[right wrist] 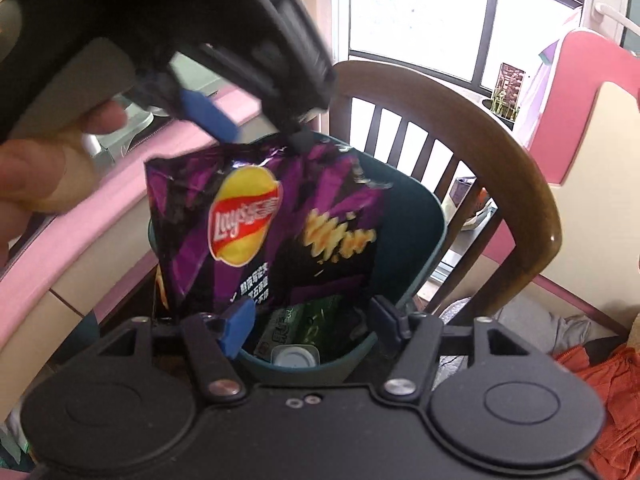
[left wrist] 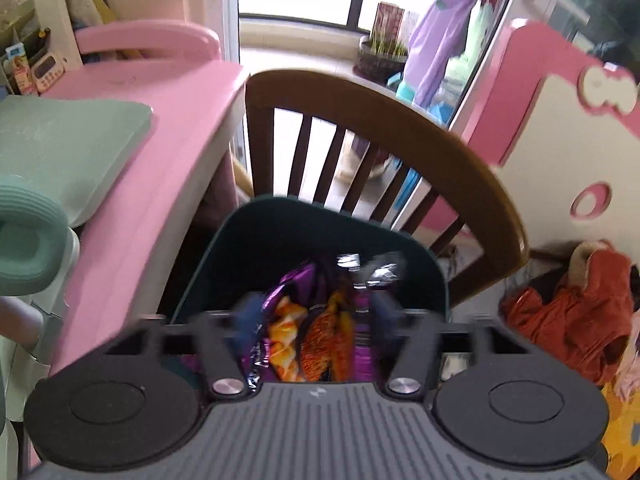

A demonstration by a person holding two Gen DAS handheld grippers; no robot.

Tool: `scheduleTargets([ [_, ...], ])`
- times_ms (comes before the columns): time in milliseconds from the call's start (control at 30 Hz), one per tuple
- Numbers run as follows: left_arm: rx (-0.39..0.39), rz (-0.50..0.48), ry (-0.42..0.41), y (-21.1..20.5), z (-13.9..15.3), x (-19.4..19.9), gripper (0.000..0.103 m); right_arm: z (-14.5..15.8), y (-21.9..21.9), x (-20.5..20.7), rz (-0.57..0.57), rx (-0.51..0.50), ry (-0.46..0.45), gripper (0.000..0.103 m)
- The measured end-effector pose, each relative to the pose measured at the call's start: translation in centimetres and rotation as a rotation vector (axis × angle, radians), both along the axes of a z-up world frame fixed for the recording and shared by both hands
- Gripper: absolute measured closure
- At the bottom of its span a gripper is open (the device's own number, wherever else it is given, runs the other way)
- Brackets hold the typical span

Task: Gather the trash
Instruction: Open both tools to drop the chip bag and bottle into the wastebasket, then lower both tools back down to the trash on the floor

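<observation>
A purple Lay's chip bag (right wrist: 264, 224) hangs over a dark teal trash bin (right wrist: 416, 216). In the right wrist view my left gripper (right wrist: 256, 132) comes in from the upper left above the bag, its blue fingertips (right wrist: 212, 114) apart at the bag's top edge. In the left wrist view the bag (left wrist: 308, 320) sits between the left gripper's spread fingers (left wrist: 248, 320) above the bin (left wrist: 280, 236). My right gripper (right wrist: 316, 320) is open and empty at the bin's near rim. A green carton and a white cap (right wrist: 294, 358) lie inside the bin.
A brown wooden chair (right wrist: 500, 168) stands right behind the bin. A pink desk (left wrist: 160, 168) with a green mat (left wrist: 64, 148) runs along the left. Orange clothes (left wrist: 576, 320) lie on the floor at right. A pink-and-cream panel (left wrist: 560, 140) stands beyond.
</observation>
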State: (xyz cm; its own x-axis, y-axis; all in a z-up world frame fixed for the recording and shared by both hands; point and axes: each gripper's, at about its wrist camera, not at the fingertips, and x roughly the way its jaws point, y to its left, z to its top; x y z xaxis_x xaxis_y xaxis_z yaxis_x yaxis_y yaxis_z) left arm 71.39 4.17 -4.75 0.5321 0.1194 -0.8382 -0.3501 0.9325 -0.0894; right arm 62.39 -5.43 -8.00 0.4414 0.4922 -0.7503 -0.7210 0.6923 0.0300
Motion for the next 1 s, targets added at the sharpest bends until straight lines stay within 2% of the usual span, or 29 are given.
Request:
scheduleTargets([
  [100, 0.000, -0.006, -0.023, -0.1, 1.0, -1.0, 0.027, 0.7, -0.7, -0.5, -0.006, 0.018, 0.007, 0.034],
  [200, -0.008, -0.015, -0.056, -0.2, 2.1, -2.6, 0.027, 1.5, -1.4, -1.1, -0.012, 0.036, 0.002, 0.028],
  [467, -0.001, -0.073, -0.162, -1.0, 5.8, -8.8, 0.027, 4.3, -2.7, -4.5, -0.003, 0.091, -0.008, 0.027],
  [633, 0.005, -0.092, -0.194, -1.4, 7.6, -13.1, 0.025, 5.8, -3.3, -7.4, 0.010, 0.119, -0.017, 0.026],
  [833, 0.044, -0.095, -0.226, -1.7, 8.8, -18.5, 0.025, 6.1, -4.2, -10.7, 0.004, 0.143, -0.006, 0.023],
  [1000, 0.069, -0.079, -0.232, -1.5, 8.7, -22.8, 0.025, 5.8, -4.9, -13.9, -0.018, 0.162, 0.009, 0.022],
])
